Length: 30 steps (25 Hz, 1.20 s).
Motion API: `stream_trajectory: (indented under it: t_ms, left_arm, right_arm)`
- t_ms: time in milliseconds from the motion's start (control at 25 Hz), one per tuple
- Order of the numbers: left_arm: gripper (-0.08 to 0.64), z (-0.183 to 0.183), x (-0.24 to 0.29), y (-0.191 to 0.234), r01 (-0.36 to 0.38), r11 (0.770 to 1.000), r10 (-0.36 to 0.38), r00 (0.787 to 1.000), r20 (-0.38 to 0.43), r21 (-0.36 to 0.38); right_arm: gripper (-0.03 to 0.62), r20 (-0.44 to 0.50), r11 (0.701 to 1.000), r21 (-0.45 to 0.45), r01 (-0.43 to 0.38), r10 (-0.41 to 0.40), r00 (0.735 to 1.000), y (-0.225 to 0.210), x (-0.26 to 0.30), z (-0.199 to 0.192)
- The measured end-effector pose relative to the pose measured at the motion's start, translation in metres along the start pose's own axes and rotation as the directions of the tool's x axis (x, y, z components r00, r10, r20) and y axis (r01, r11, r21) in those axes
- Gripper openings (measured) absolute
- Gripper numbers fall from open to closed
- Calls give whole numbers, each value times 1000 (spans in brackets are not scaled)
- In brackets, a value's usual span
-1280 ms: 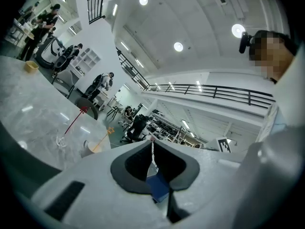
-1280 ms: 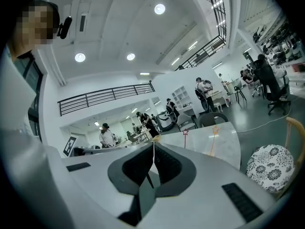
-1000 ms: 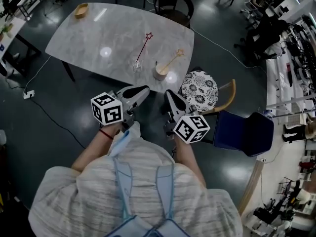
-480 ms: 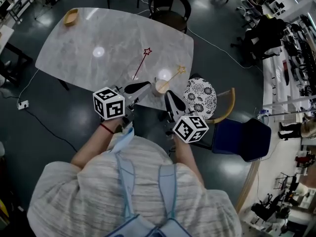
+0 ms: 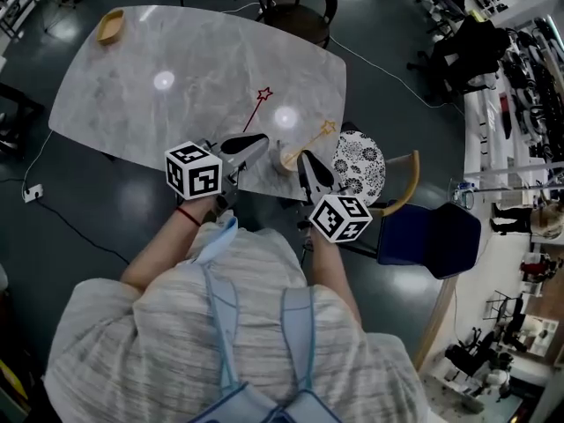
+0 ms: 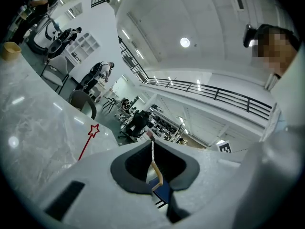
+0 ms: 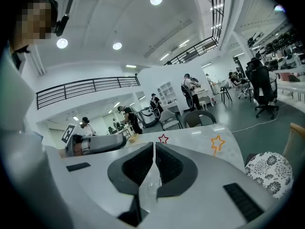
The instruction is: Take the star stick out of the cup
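We hold both tongs at the near edge of the marble table (image 5: pixel 132 77), and both are empty. The left gripper (image 5: pixel 262 138) has its jaws pressed together at the tips, with only a chair showing through the hollow behind them. The right gripper (image 5: pixel 302 156) is closed to a thin slit with nothing in it.

Between the 2 sets of tips stands the beige cup (image 5: pixel 285 159), close to the table's edge. The yellow star stick (image 5: pixel 310 139) leans out of it, up and to the right in the head view, its star near the patterned stool (image 5: pixel 361 164). A 2nd one, the red star stick (image 5: pixel 256 110), rises just beyond the left gripper. Its foot is hidden behind that gripper, so we cannot tell what holds it.

We take the yellow stick as ours, since it is the 1 we see in a cup. It looks like a thin shaft with a flat star on top, so we judge it:
- very light and stiff
- likely to snap if bent
- loose in the cup

The cup looks light too, and a sideways pull could tip it off the edge.

We would pinch the bare shaft a little above the rim, below the star, and draw it out along its lean. The smooth shaft may twist in the pads, so the pinch should be firm. The left gripper could steady the cup. Both sets of jaws must open first.
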State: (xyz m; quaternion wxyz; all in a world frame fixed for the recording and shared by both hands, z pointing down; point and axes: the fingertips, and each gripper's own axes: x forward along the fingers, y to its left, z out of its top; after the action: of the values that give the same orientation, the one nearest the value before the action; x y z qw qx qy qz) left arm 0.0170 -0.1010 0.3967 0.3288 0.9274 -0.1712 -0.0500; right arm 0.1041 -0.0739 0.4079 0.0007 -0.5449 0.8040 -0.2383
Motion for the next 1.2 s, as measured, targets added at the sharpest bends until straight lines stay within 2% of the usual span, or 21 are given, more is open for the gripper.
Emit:
stream_trajectory:
  t_ms: [200, 400, 920, 1200]
  left_arm:
    - [23, -5, 6, 7, 10, 1000, -10, 1000, -21, -13]
    - [23, -13, 15, 20, -4, 999, 2, 999, -35, -36]
    - [23, -22, 52, 32, -38, 997, 35, 998, -60, -63]
    - [23, -38, 61, 41, -67, 995, 61, 995, -82, -77]
  right_arm:
    - [11, -12, 998, 24, 56, -55, 998, -26, -3, -10]
    - [11, -39, 996, 43, 74, -72, 997, -53, 3, -20]
    - [11, -132, 999, 31, 38, -33, 991, -92, 26, -33]
    - [11, -160, 998, 60, 26, -16, 987, -111, 33, -47]
